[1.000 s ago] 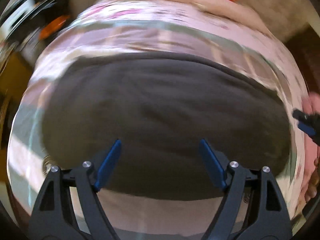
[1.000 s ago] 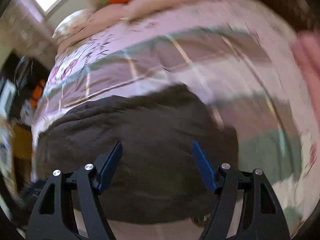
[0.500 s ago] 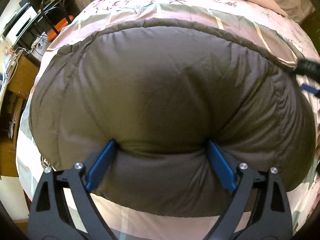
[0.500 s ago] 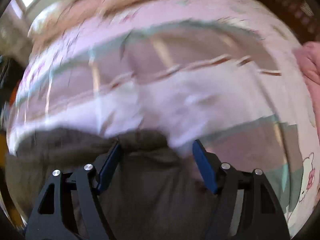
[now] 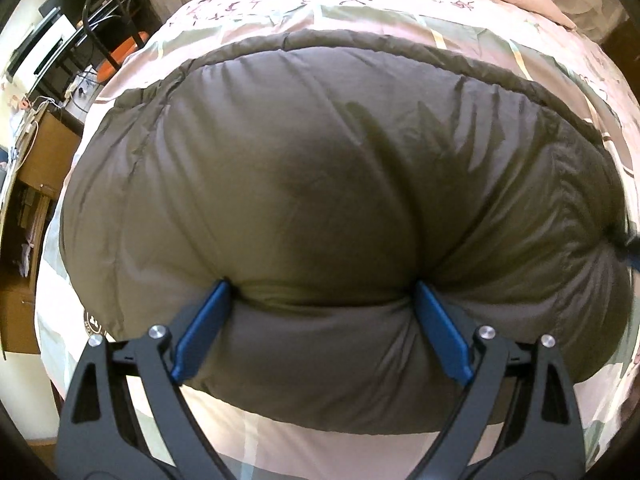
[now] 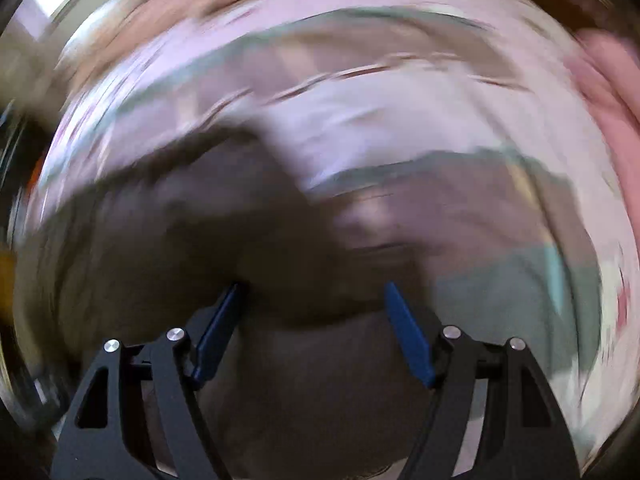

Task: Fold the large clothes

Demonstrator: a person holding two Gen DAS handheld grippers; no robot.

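A puffy dark olive-brown jacket (image 5: 320, 184) lies folded on the bed and fills most of the left wrist view. My left gripper (image 5: 320, 286) is open, its blue fingers (image 5: 204, 328) pushed into the jacket's near edge so the padding bulges between them. The right wrist view is motion-blurred; there the jacket (image 6: 180, 220) covers the lower left. My right gripper (image 6: 313, 286) is open too, its fingertips against the jacket's right end. A dark part of the right gripper (image 5: 632, 248) shows at the far right of the left wrist view.
The bed sheet (image 5: 360, 4) is pink and pale green with prints. A pink cloth (image 6: 600, 80) lies at the bed's right side. Left of the bed are a wooden cabinet (image 5: 40, 160), a black metal chair (image 5: 112, 8) with an orange seat, and cables.
The left gripper came down onto the jacket and now presses into its near edge. The right gripper swung toward the jacket's right end and is still moving, with its view blurred.
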